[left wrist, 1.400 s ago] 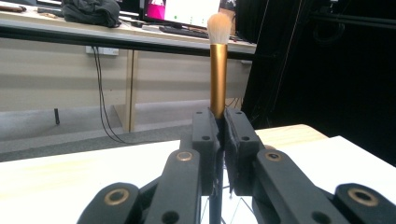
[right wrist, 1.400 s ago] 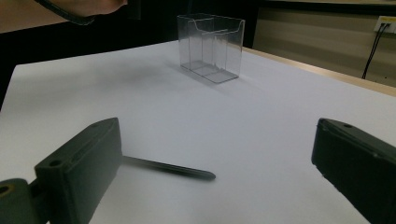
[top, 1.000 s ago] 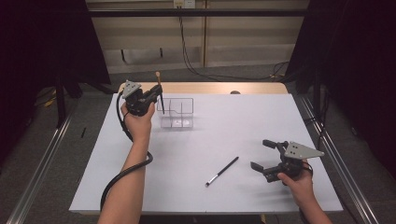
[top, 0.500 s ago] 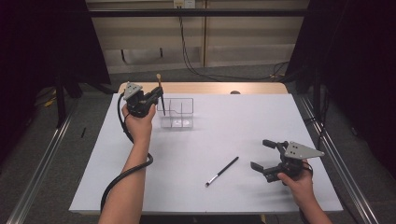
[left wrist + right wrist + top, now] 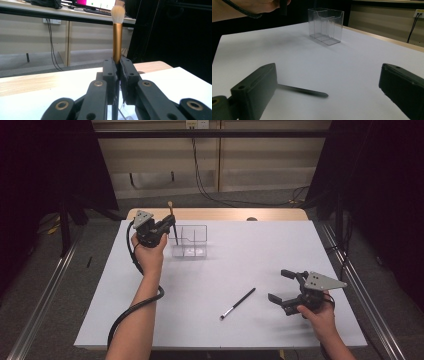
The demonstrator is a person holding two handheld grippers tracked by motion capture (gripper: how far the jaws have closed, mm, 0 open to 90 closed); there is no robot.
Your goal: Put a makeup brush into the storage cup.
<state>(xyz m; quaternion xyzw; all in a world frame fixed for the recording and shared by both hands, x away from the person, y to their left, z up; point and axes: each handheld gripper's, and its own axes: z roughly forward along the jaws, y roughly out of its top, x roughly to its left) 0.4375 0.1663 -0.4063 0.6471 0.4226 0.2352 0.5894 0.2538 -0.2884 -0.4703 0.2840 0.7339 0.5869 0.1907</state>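
White rectangular worktop, pale wood strip along its far edge. Beyond that edge: beige panelled wall with black cables hanging to grey floor. Black curtains flank the worktop left and right; metal rails beside it.

Organiser sits behind, seemingly left of, loose brush.

You find no readable text, label, brand or number here; the bright monitor far behind your surface shows only coloured blurs too small to read.
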